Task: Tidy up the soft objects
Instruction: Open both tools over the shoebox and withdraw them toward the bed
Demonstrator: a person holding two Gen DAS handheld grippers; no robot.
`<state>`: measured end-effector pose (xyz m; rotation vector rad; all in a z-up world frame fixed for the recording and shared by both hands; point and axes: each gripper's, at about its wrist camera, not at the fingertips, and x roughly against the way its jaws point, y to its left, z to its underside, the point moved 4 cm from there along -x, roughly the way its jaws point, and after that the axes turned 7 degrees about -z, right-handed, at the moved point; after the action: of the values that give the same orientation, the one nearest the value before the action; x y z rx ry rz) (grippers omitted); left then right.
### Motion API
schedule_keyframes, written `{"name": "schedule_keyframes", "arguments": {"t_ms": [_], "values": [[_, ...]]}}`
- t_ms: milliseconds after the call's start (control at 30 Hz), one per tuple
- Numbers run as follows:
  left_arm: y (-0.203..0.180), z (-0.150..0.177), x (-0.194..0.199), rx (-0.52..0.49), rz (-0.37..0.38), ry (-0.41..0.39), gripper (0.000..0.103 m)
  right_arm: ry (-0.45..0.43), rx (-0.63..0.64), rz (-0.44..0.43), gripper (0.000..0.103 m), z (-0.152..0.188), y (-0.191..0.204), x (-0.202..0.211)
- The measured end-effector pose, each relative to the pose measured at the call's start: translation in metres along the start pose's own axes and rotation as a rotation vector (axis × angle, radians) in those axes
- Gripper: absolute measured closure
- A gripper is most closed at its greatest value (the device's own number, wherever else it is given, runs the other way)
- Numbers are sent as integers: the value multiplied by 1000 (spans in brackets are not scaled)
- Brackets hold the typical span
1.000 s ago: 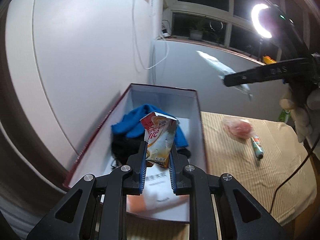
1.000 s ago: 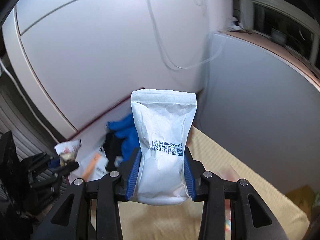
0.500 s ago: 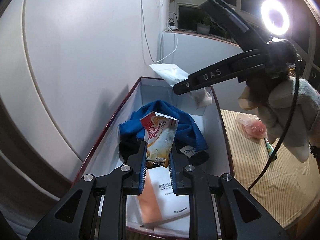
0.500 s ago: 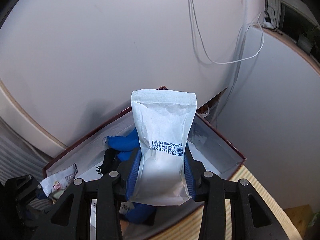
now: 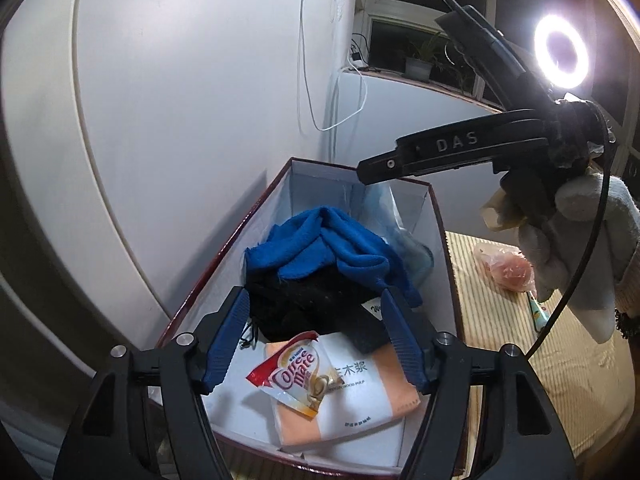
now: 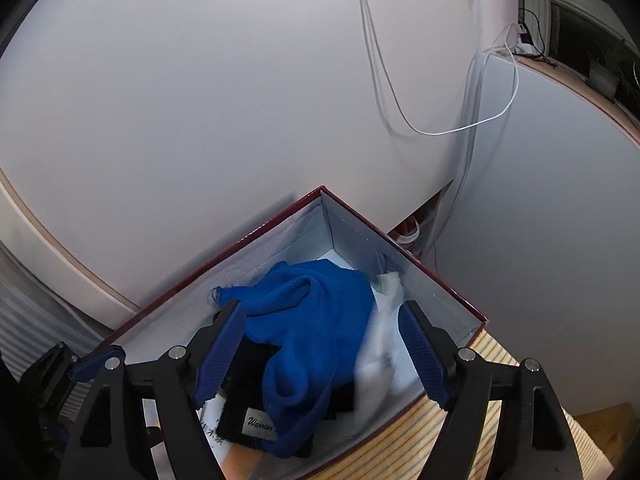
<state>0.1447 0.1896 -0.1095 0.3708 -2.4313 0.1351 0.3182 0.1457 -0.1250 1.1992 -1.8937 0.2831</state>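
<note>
Left gripper (image 5: 316,336) spread wide, empty, above box (image 5: 438,216). Right gripper (image 6: 322,350) likewise wide, empty. Coffee Mate sachet (image 5: 298,374) flat on tissue pack (image 5: 360,400); white pouch (image 6: 378,356) blurred beside blue cloth (image 6: 308,320). Sachet likely light, limp, slippery: pinch at sealed edge.

Lighting: one ring lamp (image 5: 561,57), upper right in the left wrist view, blown out to white glare. Windows behind it black. Room otherwise dim; white wall (image 5: 180,100) evenly grey-lit.

Shadows: soft, cast by the box (image 5: 438,216) onto the wall at its far left corner.

Blur: white pouch (image 6: 380,344) smeared by motion in the right wrist view; blue cloth (image 6: 312,312) beside it sharp.

Distortion: strong fisheye bowing, dark vignette at every corner.
</note>
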Motion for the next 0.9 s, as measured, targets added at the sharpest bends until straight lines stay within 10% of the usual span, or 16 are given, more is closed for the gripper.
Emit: {"name": "schedule_keyframes", "arguments": {"t_ms": [433, 900], "values": [[-29, -5, 34, -17, 75, -47, 35, -77, -69, 27, 28, 41, -21, 81], [-128, 11, 65, -72, 198, -47, 35, -184, -241, 191, 28, 207, -80, 241]]}}
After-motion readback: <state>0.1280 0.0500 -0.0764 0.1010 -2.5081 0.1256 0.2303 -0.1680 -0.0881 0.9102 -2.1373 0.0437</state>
